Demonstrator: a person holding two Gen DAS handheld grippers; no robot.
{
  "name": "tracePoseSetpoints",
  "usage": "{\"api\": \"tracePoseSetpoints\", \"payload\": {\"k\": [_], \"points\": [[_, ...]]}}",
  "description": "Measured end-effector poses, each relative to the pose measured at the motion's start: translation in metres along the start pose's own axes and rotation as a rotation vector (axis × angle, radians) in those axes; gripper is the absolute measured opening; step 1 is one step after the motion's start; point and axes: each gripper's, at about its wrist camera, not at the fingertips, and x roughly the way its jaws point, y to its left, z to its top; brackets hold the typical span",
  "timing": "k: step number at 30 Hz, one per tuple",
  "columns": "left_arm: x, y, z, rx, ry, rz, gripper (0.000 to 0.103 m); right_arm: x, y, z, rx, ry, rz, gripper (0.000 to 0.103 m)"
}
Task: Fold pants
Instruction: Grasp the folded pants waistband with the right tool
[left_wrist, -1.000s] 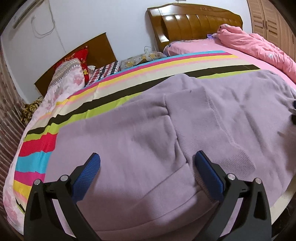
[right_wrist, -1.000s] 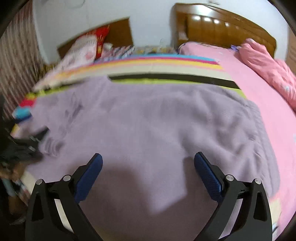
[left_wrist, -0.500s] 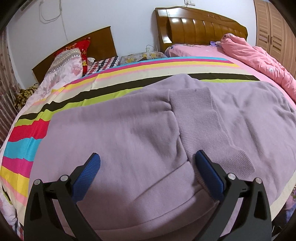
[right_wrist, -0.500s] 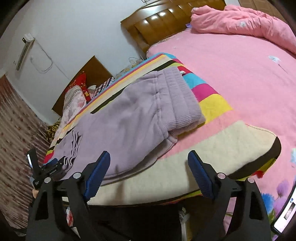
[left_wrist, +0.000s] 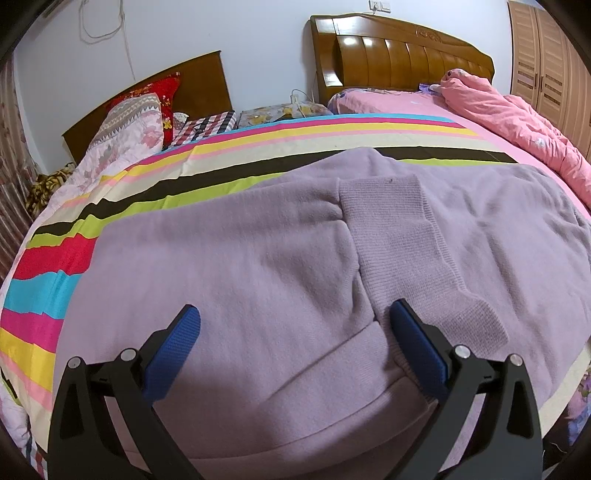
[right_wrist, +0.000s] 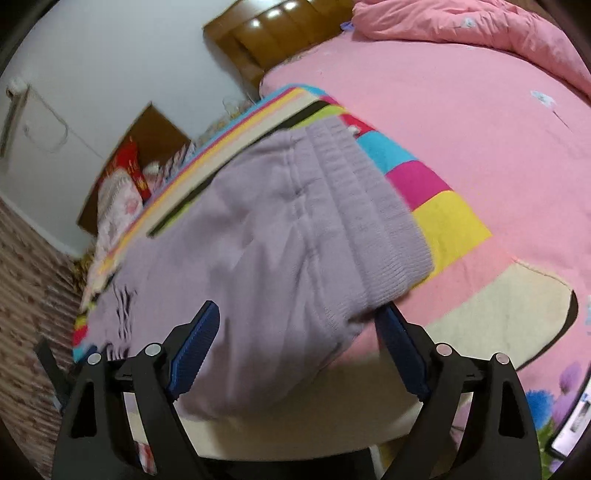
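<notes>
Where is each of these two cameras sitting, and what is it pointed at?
Left wrist view: sits on the left gripper, looking across the lilac pants on the striped blanket toward the headboards; its own open fingers show.
Right wrist view: sits on the right gripper, tilted, at the pants' ribbed waistband near the bed edge; its open fingers show.
Shared: the pants, the striped blanket, the pink quilt.

Bed (left_wrist: 424, 110) under striped blanket (left_wrist: 221, 177); lilac pants (left_wrist: 258, 266) flat on blanket ahead of claw; pink quilt (left_wrist: 517, 125) far right.
</notes>
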Motion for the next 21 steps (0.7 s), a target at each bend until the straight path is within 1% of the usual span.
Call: {"api": "tracePoseSetpoints", "payload": {"k": [1, 2, 4, 5, 7, 8, 9, 10, 11, 12, 14, 15, 17, 18, 19, 20, 21], "points": [[0.000, 0.000, 0.000, 0.000, 0.000, 0.000, 0.102, -0.001, 0.001, -0.002, -0.011, 0.011, 0.003, 0.083], [0.000, 0.001, 0.000, 0.000, 0.000, -0.001, 0.102, -0.001, 0.001, -0.001, -0.018, 0.009, -0.001, 0.080], [0.000, 0.000, 0.000, 0.000, 0.000, 0.000, 0.102, -0.003, -0.007, 0.002, 0.021, -0.015, 0.012, 0.076], [0.000, 0.001, 0.000, 0.001, 0.000, 0.000, 0.102, -0.003, -0.009, 0.005, 0.031, -0.031, -0.003, 0.073], [0.000, 0.002, 0.000, 0.002, -0.003, 0.000, 0.102, 0.001, -0.005, 0.007, 0.019, -0.059, -0.041, 0.073], [-0.001, 0.002, 0.000, 0.005, -0.008, 0.001, 0.102, 0.003, 0.000, 0.007, 0.007, -0.062, -0.061, 0.076], [-0.003, 0.001, 0.000, 0.013, -0.016, 0.006, 0.102, 0.005, 0.005, 0.006, -0.009, -0.064, -0.090, 0.074], [-0.006, 0.001, 0.000, 0.021, -0.019, 0.011, 0.102, 0.007, 0.006, 0.006, -0.020, -0.067, -0.105, 0.068], [-0.010, 0.001, 0.001, 0.024, -0.018, 0.011, 0.102, 0.005, 0.002, 0.005, -0.003, -0.072, -0.097, 0.055], [-0.020, 0.004, 0.002, 0.026, -0.035, 0.011, 0.102, 0.004, -0.005, 0.004, 0.021, -0.075, -0.070, 0.046], [-0.038, 0.012, 0.004, 0.028, -0.085, 0.053, 0.102, -0.002, -0.024, 0.003, 0.094, -0.092, 0.037, 0.040], [-0.046, 0.022, 0.006, 0.027, -0.098, 0.100, 0.102, -0.004, -0.033, 0.001, 0.124, -0.103, 0.088, 0.038], [-0.046, 0.038, 0.008, 0.016, -0.078, 0.170, 0.102, -0.005, -0.042, -0.003, 0.169, -0.127, 0.152, 0.037], [-0.038, 0.051, 0.006, 0.006, -0.035, 0.212, 0.101, -0.004, -0.044, -0.005, 0.198, -0.145, 0.179, 0.037], [-0.031, 0.056, 0.004, 0.010, 0.014, 0.215, 0.101, -0.004, -0.047, -0.007, 0.228, -0.162, 0.206, 0.036], [-0.018, 0.060, 0.000, 0.034, 0.095, 0.210, 0.102, -0.004, -0.049, -0.007, 0.259, -0.177, 0.230, 0.036], [-0.006, 0.060, -0.009, 0.070, 0.129, 0.204, 0.102, -0.004, -0.052, -0.008, 0.297, -0.194, 0.262, 0.036]]}}
